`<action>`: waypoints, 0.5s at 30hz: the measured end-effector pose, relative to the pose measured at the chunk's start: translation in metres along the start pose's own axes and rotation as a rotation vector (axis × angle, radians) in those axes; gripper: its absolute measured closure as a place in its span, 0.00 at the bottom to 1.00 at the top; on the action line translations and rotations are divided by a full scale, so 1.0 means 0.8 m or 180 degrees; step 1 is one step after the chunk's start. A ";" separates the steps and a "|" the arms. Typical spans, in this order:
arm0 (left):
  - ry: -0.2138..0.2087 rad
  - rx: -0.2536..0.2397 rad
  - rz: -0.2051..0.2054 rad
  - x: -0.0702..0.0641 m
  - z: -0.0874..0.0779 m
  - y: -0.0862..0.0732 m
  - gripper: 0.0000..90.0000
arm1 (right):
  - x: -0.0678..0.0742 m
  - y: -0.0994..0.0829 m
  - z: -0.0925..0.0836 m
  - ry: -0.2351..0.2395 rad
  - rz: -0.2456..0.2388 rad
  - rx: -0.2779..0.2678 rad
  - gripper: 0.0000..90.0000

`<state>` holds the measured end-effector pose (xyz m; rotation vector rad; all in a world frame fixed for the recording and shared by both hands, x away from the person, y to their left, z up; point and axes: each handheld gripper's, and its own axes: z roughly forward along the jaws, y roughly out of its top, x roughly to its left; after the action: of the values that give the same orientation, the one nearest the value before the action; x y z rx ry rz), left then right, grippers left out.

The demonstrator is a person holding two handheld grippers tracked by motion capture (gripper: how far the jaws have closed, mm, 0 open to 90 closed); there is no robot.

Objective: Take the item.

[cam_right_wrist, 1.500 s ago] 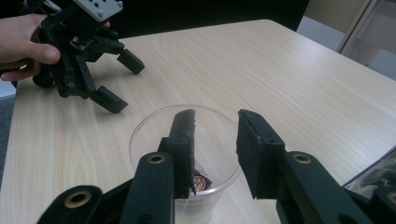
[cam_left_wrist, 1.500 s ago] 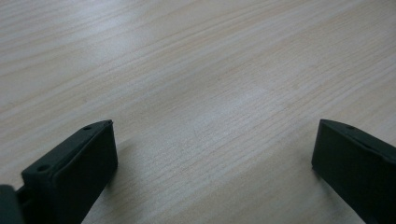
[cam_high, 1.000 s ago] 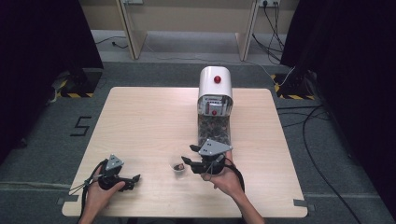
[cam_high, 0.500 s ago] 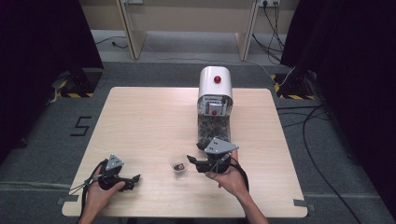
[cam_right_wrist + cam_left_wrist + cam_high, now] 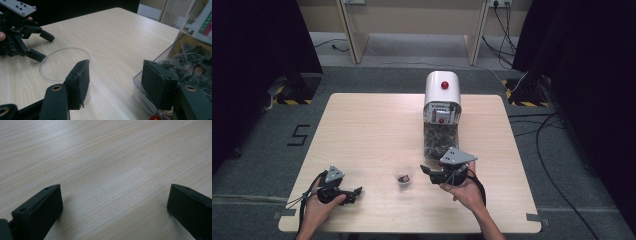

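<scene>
Cup [image 5: 404,177] sits lower centre of the high view on the table [image 5: 362,130], something dark and small inside, contents unclear. It looks already set down and released: right gripper [image 5: 428,172], just right of it, has just been opening its jaws, now wide with nothing between them. Dispenser [image 5: 442,112] stands centre frame behind. Left gripper [image 5: 357,192], lower left, rests on the wood, jaws wide, empty. Likely left: more filling or moving the cup, can't tell which.
</scene>
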<state>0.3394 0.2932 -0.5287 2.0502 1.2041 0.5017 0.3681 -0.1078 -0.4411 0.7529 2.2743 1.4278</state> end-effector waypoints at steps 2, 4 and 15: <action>0.0000 0.0001 0.0001 0.000 0.000 0.000 0.00 | -0.003 0.000 -0.005 -0.0029 0.0011 -0.0016 0.44; 0.0001 0.0000 0.0001 0.000 0.000 0.000 0.00 | -0.005 -0.001 -0.010 -0.0062 0.0016 -0.0013 0.43; 0.0003 0.0007 0.0003 0.000 0.000 0.000 0.00 | -0.021 -0.023 -0.022 -0.0237 0.0117 0.0116 0.32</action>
<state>0.3392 0.2933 -0.5286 2.0527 1.2046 0.5021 0.3672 -0.1372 -0.4494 0.8487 2.2465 1.3545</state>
